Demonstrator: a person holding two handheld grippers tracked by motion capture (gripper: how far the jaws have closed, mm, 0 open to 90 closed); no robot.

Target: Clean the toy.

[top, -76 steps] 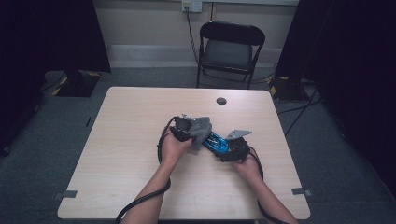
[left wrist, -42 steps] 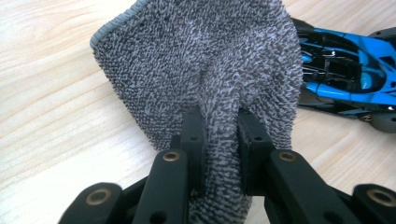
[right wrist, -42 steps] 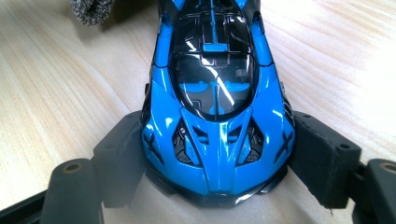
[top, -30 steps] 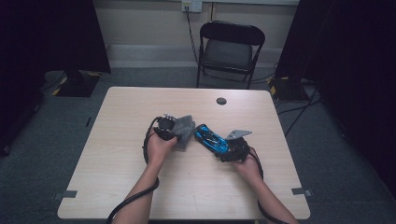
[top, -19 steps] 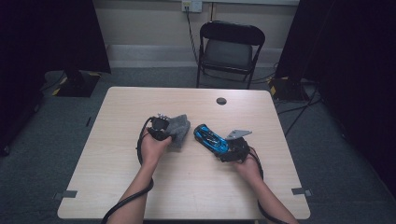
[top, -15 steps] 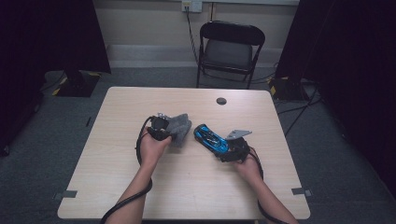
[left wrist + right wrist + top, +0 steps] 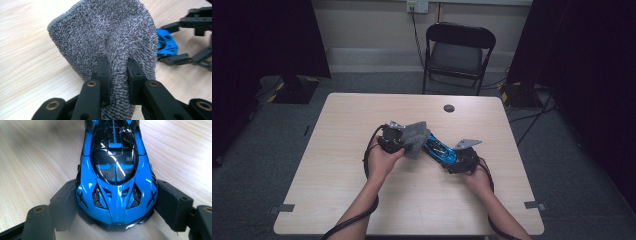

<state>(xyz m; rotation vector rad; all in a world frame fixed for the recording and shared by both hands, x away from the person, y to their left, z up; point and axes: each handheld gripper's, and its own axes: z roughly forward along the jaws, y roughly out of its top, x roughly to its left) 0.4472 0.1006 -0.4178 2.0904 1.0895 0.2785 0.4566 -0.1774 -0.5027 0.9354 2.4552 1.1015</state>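
Left gripper (image 7: 117,72) is clenched on a grey cloth (image 7: 107,37); right gripper (image 7: 116,206) grasps the blue toy car (image 7: 115,170) across its body, pinning it on the table (image 7: 337,150) near centre. In the high view the cloth (image 7: 414,137) hangs at the car's 10 o'clock end, apparently touching it. Step in hand: wiping the car. Next move calls for drawing the cloth along the bodywork toward 4 o'clock while the right grip holds firm.

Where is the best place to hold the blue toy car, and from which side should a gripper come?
Grip the blue toy car across its flanks at one end, coming in along its length, as the right gripper does: the body is long and narrow, and its sides fit between the jaws.
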